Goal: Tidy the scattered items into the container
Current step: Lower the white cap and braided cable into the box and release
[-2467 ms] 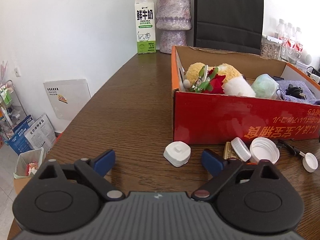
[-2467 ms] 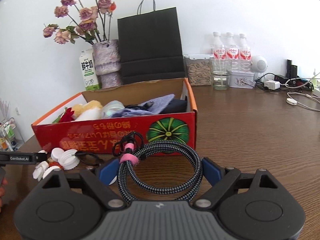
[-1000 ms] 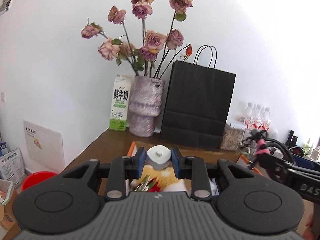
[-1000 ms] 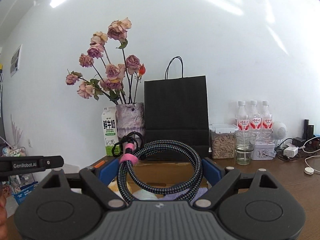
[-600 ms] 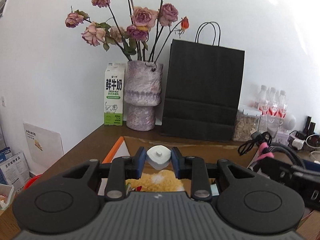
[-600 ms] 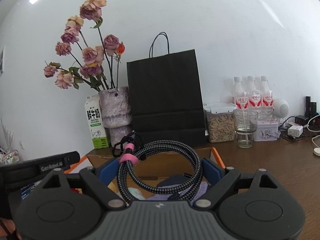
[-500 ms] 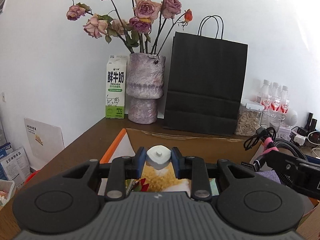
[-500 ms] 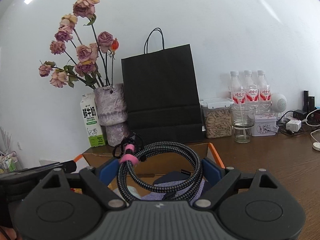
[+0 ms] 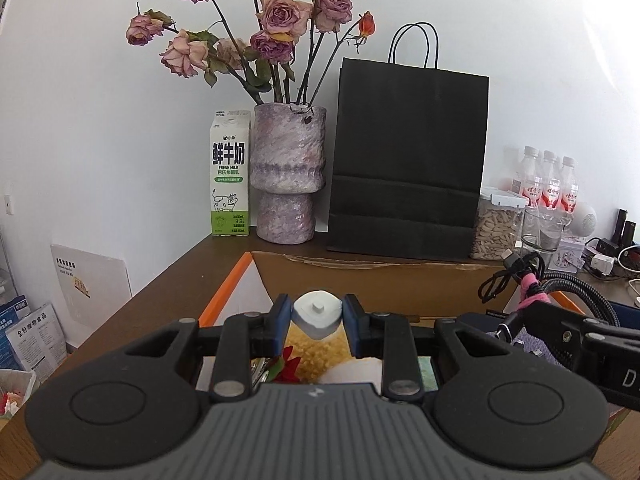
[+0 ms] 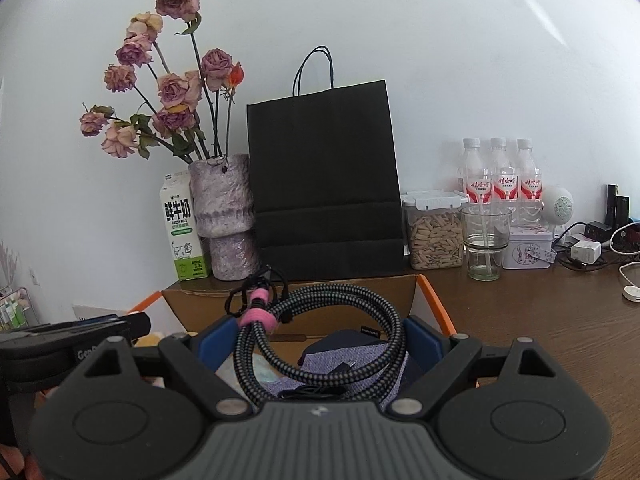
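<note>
My left gripper (image 9: 317,320) is shut on a small white cap (image 9: 317,314) and holds it above the left end of the open cardboard box (image 9: 360,276). A yellow plush and a red flower (image 9: 286,368) lie in the box below it. My right gripper (image 10: 318,338) is shut on a coiled braided cable (image 10: 324,344) with a pink tie (image 10: 258,318), above the right part of the box (image 10: 312,296), over purple cloth (image 10: 352,364). The cable and right gripper also show in the left wrist view (image 9: 536,292).
Behind the box stand a milk carton (image 9: 230,178), a vase of dried roses (image 9: 289,176) and a black paper bag (image 9: 408,160). To the right are a jar of seeds (image 10: 434,232), a glass (image 10: 486,240), several bottles (image 10: 502,182) and chargers on the wooden table (image 10: 560,320).
The left gripper closed on the white cap from the table and lifted it over the box. Both grippers have tilted down and come nearer the box in the last second.
</note>
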### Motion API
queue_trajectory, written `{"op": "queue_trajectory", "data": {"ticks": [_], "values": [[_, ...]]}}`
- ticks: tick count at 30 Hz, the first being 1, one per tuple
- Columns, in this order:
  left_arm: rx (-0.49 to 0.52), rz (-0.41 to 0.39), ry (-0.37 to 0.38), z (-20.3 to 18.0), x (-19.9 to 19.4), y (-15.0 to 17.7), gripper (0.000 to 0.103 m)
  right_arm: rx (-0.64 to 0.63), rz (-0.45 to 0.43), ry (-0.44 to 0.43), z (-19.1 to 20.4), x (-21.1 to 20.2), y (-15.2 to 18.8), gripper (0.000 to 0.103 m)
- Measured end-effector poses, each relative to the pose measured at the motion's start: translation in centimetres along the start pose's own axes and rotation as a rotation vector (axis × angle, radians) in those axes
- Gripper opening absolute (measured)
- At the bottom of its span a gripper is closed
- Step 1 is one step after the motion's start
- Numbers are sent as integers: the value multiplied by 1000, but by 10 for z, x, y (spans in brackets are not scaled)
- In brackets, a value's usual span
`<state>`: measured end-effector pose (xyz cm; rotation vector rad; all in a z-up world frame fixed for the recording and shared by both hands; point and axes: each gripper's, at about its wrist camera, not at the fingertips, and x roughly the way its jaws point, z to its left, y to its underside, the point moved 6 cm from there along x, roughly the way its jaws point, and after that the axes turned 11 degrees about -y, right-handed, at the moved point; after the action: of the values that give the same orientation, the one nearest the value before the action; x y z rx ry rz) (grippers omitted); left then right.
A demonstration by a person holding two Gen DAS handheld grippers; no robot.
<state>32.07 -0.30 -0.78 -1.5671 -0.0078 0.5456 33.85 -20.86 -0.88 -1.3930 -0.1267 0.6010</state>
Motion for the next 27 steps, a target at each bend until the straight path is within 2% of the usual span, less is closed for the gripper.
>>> {"op": "queue_trajectory", "data": {"ticks": [3, 4, 5, 6, 7, 9, 20, 27], "values": [[3, -25, -14, 1, -5, -1, 31, 11, -10, -2, 0, -3, 0, 91], [0, -43, -24, 2, -8, -2, 49, 12, -22, -1, 0, -5, -2, 96], [-2, -58, -40, 3, -12, -4, 90, 9, -34, 8, 1, -8, -3, 103], [-9, -81, -59, 5, -16, -6, 103, 1, -47, 17, 2, -11, -5, 103], [-21, -128, -73, 7, -22, -7, 103, -8, -53, 24, 3, -13, -6, 103], [-30, -166, -83, 8, -27, -11, 103, -12, -62, 20, 6, -17, -7, 103], [-46, -161, -71, 12, -31, -7, 103, -8, -78, 21, 10, -27, -8, 103], [-40, -193, -80, 14, -38, -3, 103, -34, -79, 43, 14, -29, -6, 103]]}}
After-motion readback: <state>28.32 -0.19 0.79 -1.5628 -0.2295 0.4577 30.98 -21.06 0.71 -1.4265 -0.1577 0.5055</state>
